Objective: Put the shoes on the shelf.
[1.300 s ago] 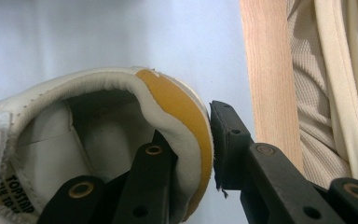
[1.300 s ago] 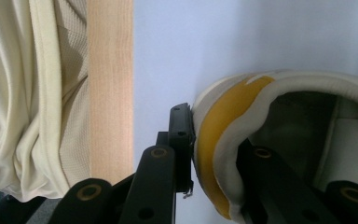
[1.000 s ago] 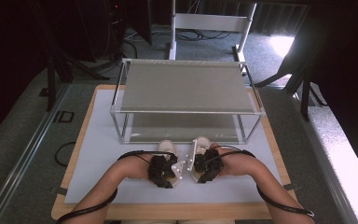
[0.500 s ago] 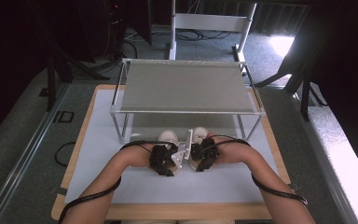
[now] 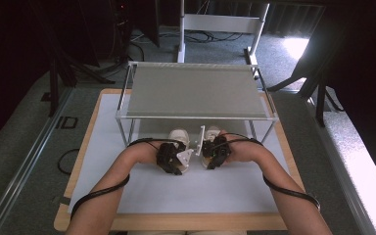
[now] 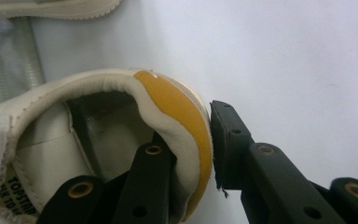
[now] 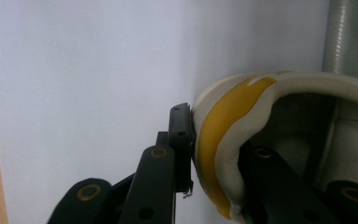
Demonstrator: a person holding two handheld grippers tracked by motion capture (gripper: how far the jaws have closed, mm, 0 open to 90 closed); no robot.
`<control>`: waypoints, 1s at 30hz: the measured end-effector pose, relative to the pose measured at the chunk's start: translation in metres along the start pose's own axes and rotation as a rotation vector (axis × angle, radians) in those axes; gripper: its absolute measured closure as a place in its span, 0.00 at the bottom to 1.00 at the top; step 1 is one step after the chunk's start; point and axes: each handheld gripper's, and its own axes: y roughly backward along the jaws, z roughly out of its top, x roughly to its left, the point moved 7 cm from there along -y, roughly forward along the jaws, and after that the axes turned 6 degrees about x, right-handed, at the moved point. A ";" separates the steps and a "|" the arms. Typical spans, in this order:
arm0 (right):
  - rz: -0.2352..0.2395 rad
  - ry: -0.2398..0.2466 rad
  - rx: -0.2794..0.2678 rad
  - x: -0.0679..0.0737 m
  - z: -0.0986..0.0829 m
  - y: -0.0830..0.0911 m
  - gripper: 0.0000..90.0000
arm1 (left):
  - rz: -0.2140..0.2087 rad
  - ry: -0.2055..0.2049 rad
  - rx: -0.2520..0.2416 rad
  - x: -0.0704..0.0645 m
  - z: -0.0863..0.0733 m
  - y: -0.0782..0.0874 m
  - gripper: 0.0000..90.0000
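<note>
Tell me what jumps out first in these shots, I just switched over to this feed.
Two cream shoes with yellow heel tabs stand out: the left gripper clamps the heel collar of the left shoe, one jaw inside, one outside, and the right gripper grips the right shoe the same way. In the high view both shoes sit toes-forward on the white mat, at the front edge of the metal-framed shelf.

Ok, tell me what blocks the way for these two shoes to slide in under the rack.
Nothing visible does. The left shoe and right shoe, each clamped at the heel, point into the open gap between the rack's front legs; the mat beneath looks bare.
</note>
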 end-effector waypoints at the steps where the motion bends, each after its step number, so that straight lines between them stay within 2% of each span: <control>1: 0.001 -0.001 -0.010 -0.002 0.000 0.000 0.88 | 0.007 -0.001 -0.003 0.002 0.000 0.000 0.86; 4: -0.011 0.001 -0.013 -0.009 0.000 0.000 0.88 | 0.016 -0.014 -0.008 0.008 -0.001 0.000 0.86; 6: -0.018 -0.036 0.013 -0.010 -0.002 0.001 0.88 | 0.018 -0.025 -0.008 0.012 0.000 -0.002 0.86; 7: -0.016 -0.043 0.015 -0.011 -0.002 0.001 0.88 | 0.020 -0.050 -0.005 0.015 0.001 -0.003 0.86; 8: -0.005 -0.054 0.014 -0.012 -0.002 0.002 0.88 | 0.008 -0.116 0.000 0.021 0.002 -0.004 0.86; 9: -0.014 -0.052 0.008 -0.016 -0.002 0.002 0.88 | 0.018 -0.109 0.001 0.023 0.002 -0.005 0.86; 13: 0.000 -0.061 -0.028 -0.022 0.000 0.001 0.87 | 0.038 -0.096 -0.042 0.031 0.003 -0.006 0.85; 14: 0.004 -0.070 -0.042 -0.023 0.000 0.000 0.86 | 0.061 -0.124 -0.045 0.036 0.004 -0.007 0.85; 15: 0.003 -0.063 -0.060 -0.024 0.000 0.000 0.85 | 0.070 -0.173 -0.053 0.040 0.005 -0.007 0.84; 16: 0.001 -0.065 -0.072 -0.024 0.000 0.001 0.84 | 0.076 -0.019 -0.067 0.034 0.003 -0.007 0.84; 19: -0.016 -0.068 -0.097 -0.026 -0.001 0.004 0.78 | 0.096 -0.005 -0.079 0.036 0.004 -0.004 0.75; 20: -0.032 -0.072 -0.111 -0.028 -0.001 0.005 0.74 | 0.132 0.014 -0.077 0.039 0.005 -0.002 0.75; 21: -0.042 -0.087 -0.125 -0.029 -0.002 0.008 0.70 | 0.151 0.026 -0.076 0.040 0.005 -0.001 0.66; 22: -0.046 -0.089 -0.131 -0.029 -0.003 0.009 0.69 | 0.160 0.043 -0.082 0.041 0.004 0.001 0.64; 26: -0.097 -0.115 -0.166 -0.028 -0.006 0.013 0.59 | 0.198 0.149 -0.092 0.042 0.001 0.004 0.55; 27: -0.117 -0.118 -0.178 -0.028 -0.007 0.014 0.56 | 0.208 0.208 -0.101 0.041 0.001 0.005 0.52; 28: -0.134 -0.131 -0.197 -0.028 -0.009 0.017 0.55 | 0.220 0.250 -0.115 0.041 0.002 0.007 0.50; 30: -0.158 -0.142 -0.243 -0.028 -0.012 0.024 0.55 | 0.257 0.293 -0.144 0.040 0.001 0.014 0.49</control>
